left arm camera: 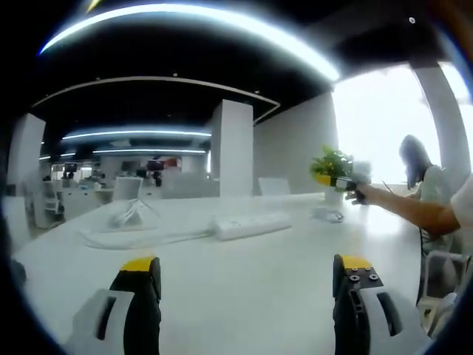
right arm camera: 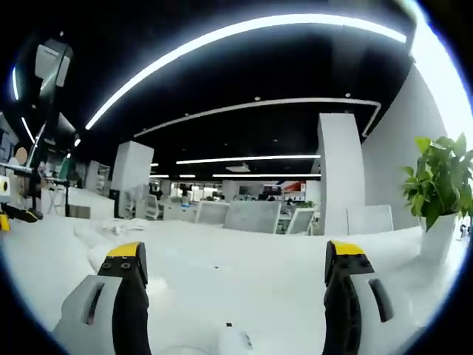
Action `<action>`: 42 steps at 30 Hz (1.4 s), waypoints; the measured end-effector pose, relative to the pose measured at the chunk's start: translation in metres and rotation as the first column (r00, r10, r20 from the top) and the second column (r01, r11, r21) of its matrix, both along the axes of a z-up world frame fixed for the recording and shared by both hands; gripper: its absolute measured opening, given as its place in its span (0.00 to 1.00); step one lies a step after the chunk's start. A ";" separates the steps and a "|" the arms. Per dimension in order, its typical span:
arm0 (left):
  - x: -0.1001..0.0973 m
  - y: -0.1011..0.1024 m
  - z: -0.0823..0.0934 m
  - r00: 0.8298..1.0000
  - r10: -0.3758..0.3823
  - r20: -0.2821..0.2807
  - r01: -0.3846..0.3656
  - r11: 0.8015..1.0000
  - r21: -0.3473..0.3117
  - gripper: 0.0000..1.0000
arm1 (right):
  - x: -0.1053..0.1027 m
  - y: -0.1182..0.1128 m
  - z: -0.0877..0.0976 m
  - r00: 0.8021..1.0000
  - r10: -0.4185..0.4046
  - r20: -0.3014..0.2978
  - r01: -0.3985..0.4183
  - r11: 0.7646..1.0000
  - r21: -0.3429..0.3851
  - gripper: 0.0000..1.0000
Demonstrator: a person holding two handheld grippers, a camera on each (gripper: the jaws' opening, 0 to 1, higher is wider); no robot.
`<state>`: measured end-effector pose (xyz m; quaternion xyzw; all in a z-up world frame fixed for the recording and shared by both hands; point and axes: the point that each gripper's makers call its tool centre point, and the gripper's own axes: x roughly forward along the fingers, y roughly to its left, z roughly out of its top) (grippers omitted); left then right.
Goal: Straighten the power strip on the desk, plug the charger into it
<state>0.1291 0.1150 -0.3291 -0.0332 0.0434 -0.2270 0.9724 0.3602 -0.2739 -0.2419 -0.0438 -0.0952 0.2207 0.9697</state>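
Observation:
A white power strip (left arm camera: 251, 224) lies at a slant on the white desk (left arm camera: 244, 303), beyond my open left gripper (left arm camera: 247, 270). Its white cable (left arm camera: 140, 238) trails off to the left. A small pale object (left arm camera: 329, 215), possibly the charger, rests right of the strip. A person's arm (left arm camera: 414, 211) reaches in from the right, holding my right gripper (left arm camera: 336, 180) above the desk near a potted plant (left arm camera: 332, 164). In the right gripper view the right gripper (right arm camera: 235, 259) is open over the desk (right arm camera: 236, 285), holding nothing. A blurred white lump (right arm camera: 233, 342) shows low between its jaws.
A pale angular stand (left arm camera: 129, 214) sits left of the strip. The plant (right arm camera: 440, 181) stands in a white pot at the desk's right end. Office chairs (right arm camera: 251, 217) and white pillars (left arm camera: 236, 148) line the far side. A yellow-and-white part (right arm camera: 4, 211) shows at the far left.

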 end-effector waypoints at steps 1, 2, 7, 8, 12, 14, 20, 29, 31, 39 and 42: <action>0.000 0.000 0.000 1.000 -0.001 0.000 0.001 1.000 -0.001 0.99 | 0.000 0.000 -0.002 1.000 0.001 0.000 -0.001 1.000 -0.010 1.00; 0.000 -0.001 0.000 1.000 -0.002 -0.001 0.002 1.000 -0.001 0.99 | 0.001 0.002 -0.006 1.000 0.012 -0.005 -0.012 1.000 -0.028 1.00; 0.001 -0.001 0.001 1.000 -0.001 0.000 0.001 1.000 -0.005 0.99 | 0.003 0.004 -0.016 0.999 0.029 -0.027 -0.030 0.999 -0.046 0.99; 0.001 -0.002 0.001 1.000 -0.001 -0.001 0.001 1.000 -0.005 0.99 | 0.005 0.004 -0.020 0.999 0.031 -0.039 -0.033 0.998 -0.050 0.99; 0.001 -0.002 0.000 1.000 -0.003 -0.004 0.003 1.000 -0.005 0.99 | 0.009 0.001 -0.031 0.997 0.023 -0.070 -0.028 0.996 -0.081 0.98; 0.002 -0.003 -0.001 1.000 -0.003 -0.005 0.003 1.000 -0.006 0.99 | 0.012 -0.001 -0.036 0.995 0.022 -0.092 -0.028 0.997 -0.072 0.97; 0.002 -0.004 -0.001 1.000 -0.007 -0.008 0.007 1.000 -0.006 0.99 | 0.014 -0.004 -0.047 0.986 0.028 -0.162 -0.037 0.998 -0.051 0.97; 0.001 -0.007 -0.001 1.000 -0.016 -0.010 0.016 1.000 -0.006 0.99 | 0.013 -0.004 -0.055 0.981 0.036 -0.192 -0.047 0.998 -0.052 0.93; 0.001 -0.008 -0.001 1.000 -0.016 -0.010 0.016 1.000 -0.006 0.99 | 0.013 -0.003 -0.062 0.971 0.041 -0.236 -0.057 0.997 -0.060 0.89; 0.000 -0.010 -0.002 1.000 -0.020 -0.014 0.020 1.000 -0.006 0.99 | 0.009 -0.002 -0.082 0.943 0.042 -0.329 -0.068 0.996 -0.066 0.81; 0.000 -0.010 -0.003 1.000 -0.022 -0.016 0.022 1.000 -0.008 0.99 | 0.012 -0.004 -0.087 0.934 0.044 -0.355 -0.068 0.996 -0.055 0.81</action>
